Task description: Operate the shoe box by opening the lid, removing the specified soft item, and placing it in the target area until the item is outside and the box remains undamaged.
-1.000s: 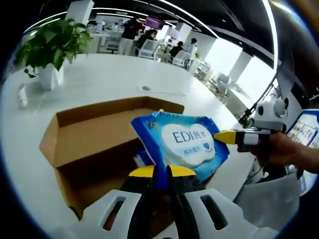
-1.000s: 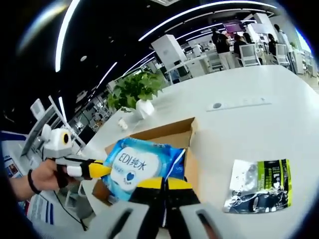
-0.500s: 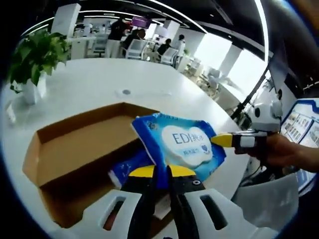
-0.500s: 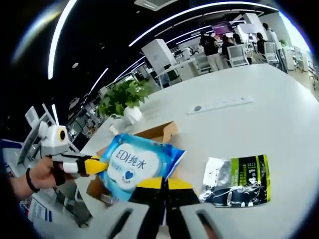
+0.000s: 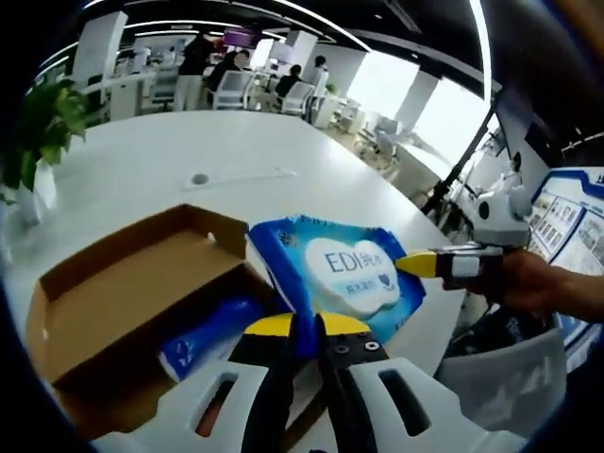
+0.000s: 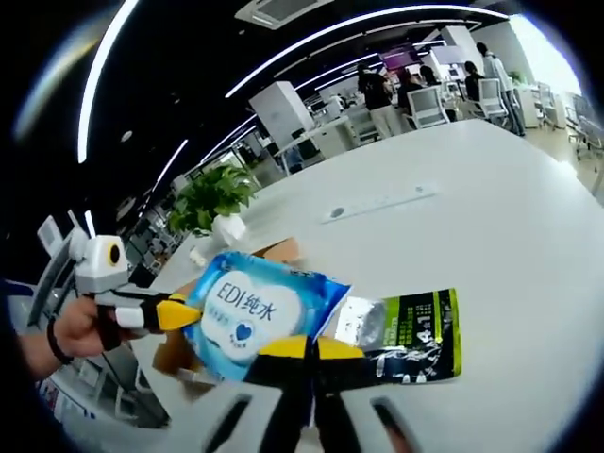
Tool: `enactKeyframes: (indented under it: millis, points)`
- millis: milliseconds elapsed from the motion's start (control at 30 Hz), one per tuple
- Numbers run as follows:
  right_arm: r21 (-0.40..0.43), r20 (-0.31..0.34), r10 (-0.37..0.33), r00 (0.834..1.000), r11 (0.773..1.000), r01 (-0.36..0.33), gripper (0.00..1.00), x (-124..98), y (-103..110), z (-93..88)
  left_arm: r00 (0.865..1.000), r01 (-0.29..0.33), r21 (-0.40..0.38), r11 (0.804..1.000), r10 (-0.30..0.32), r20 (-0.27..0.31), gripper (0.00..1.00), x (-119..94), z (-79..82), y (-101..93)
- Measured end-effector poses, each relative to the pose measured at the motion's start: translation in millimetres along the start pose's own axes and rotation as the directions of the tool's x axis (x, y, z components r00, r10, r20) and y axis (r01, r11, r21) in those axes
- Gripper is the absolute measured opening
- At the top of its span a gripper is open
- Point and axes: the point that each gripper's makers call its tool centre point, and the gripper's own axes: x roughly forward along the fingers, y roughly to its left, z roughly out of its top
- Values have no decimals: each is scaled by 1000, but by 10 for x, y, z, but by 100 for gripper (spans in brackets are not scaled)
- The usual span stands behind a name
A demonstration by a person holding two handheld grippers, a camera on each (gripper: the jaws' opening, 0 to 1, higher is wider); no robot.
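Left gripper view: wipes pack [image 5: 344, 274] lifted clear of shoe box [image 5: 113, 283].
Left gripper [image 5: 304, 326] and right gripper [image 6: 302, 347] each pinched it; since a second earlier it travelled toward the green pouch [image 6: 406, 335], nearing placement.

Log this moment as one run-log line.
phase: carry | left claw: shut on wipes pack | right claw: shut on wipes pack | shoe box: open | table: green-black pouch lying flat
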Motion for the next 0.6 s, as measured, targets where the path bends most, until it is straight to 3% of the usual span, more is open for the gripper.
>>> enactKeyframes:
  millis: [600]
  points:
    - [32, 3, -52, 999, 998, 52, 0, -224, -445, -16, 998, 45, 27, 999, -43, -47, 6, 374, -44, -332]
